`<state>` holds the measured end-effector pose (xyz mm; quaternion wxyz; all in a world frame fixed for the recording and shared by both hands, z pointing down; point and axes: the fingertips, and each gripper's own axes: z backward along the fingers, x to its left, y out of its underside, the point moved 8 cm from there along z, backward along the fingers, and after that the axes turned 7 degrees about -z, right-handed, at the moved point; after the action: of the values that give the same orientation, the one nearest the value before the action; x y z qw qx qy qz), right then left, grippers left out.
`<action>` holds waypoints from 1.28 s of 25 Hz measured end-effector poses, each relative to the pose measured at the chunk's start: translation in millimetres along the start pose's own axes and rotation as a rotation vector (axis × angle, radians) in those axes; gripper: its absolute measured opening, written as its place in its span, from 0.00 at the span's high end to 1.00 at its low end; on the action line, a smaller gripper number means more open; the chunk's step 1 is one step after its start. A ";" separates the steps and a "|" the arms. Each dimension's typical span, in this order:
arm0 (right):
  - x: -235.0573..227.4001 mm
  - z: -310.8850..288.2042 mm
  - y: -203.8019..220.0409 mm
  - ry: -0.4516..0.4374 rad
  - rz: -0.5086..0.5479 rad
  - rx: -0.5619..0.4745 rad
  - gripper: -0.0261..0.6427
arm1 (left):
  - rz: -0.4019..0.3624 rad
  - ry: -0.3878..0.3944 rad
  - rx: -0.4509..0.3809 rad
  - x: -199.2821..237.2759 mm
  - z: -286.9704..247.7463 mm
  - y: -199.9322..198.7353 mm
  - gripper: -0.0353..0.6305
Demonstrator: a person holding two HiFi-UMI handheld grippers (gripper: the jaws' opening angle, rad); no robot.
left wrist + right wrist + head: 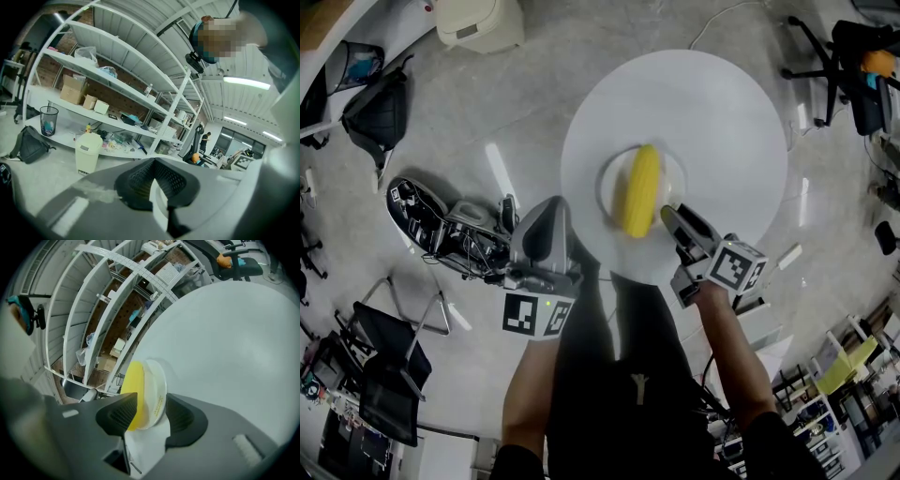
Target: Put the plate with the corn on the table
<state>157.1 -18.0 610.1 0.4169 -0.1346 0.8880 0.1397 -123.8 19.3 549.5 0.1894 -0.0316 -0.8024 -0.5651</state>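
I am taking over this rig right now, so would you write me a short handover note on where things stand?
Left hand-held gripper: jaws together, nothing in them, by the table's near edge, away from the plate.
Right hand-held gripper: open, with its jaws on either side of the plate's near rim and seemingly not pressing on it.
Things: the plate sits on the round white table, near its middle, with the corn lying on it.
Done: the plate with the corn appears set down.
Left: draw the right hand-held gripper back clear of the rim without nudging the plate.
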 end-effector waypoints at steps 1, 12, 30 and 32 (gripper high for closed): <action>-0.7 -0.2 -0.3 -0.001 -0.002 0.000 0.68 | 0.000 0.000 0.001 0.3 0.0 0.3 0.94; 2.8 2.6 2.3 0.005 0.015 0.007 0.65 | -0.001 0.004 0.002 -3.2 3.9 1.6 0.94; 2.0 14.3 3.8 0.013 0.042 -0.047 0.65 | -0.002 0.007 -0.010 -7.3 16.2 4.4 0.94; 2.1 15.7 4.6 0.019 0.050 -0.052 0.65 | -0.002 0.008 -0.014 -7.4 18.1 4.5 0.94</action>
<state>165.2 -8.4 599.5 0.4013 -0.1242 0.8910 0.1719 -120.5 38.7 545.7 0.1918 -0.0297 -0.7978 -0.5709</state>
